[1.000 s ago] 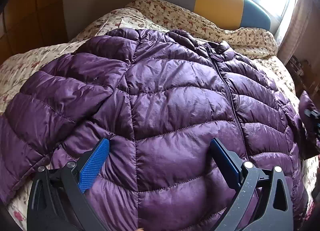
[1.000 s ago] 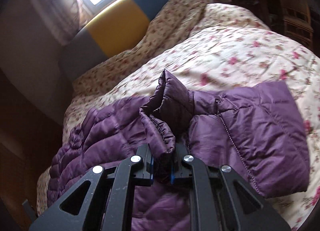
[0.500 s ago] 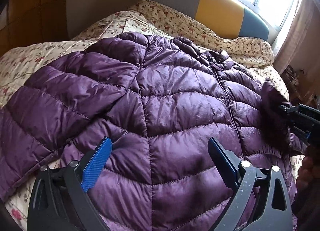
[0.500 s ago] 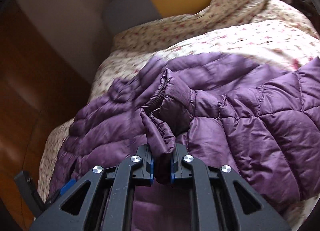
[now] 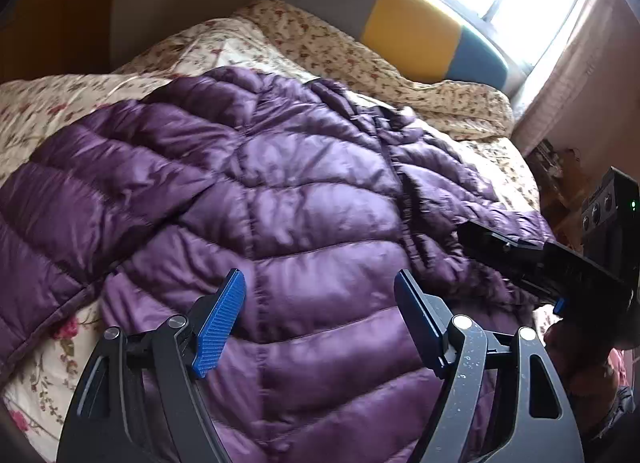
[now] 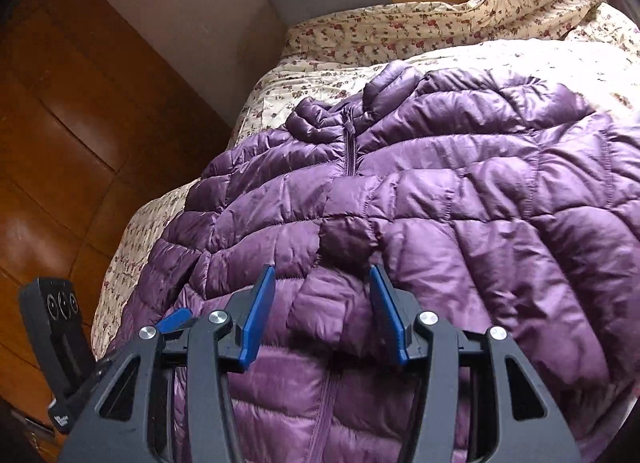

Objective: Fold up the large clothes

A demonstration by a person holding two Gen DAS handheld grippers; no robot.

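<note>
Jacket: a purple quilted puffer jacket [image 5: 304, 223] lies spread front-up on the bed, its zip running from the collar at the far end toward the near hem.
Sleeve: in the right wrist view one sleeve [image 6: 500, 199] is folded across the chest, its dark cuff end lying just beyond the right gripper's fingertips.
Bed: a floral quilt [image 5: 280, 35] covers it — bare around the jacket on the left, far and right sides.
Headboard: padded panels of grey, yellow and blue [image 5: 412, 39] at the far end, under a bright window.
Left gripper [image 5: 318, 299]: jaws wide apart and closing, hovering above the jacket's lower front; fabric shows between the blue pads, but they do not press it.
Right gripper [image 6: 322, 287]: jaws apart and opening — the puffed fabric near the cuff sits between the pads, not clamped.
Person: a hand [image 5: 568, 347] behind the right gripper at the right edge of the left wrist view.
</note>
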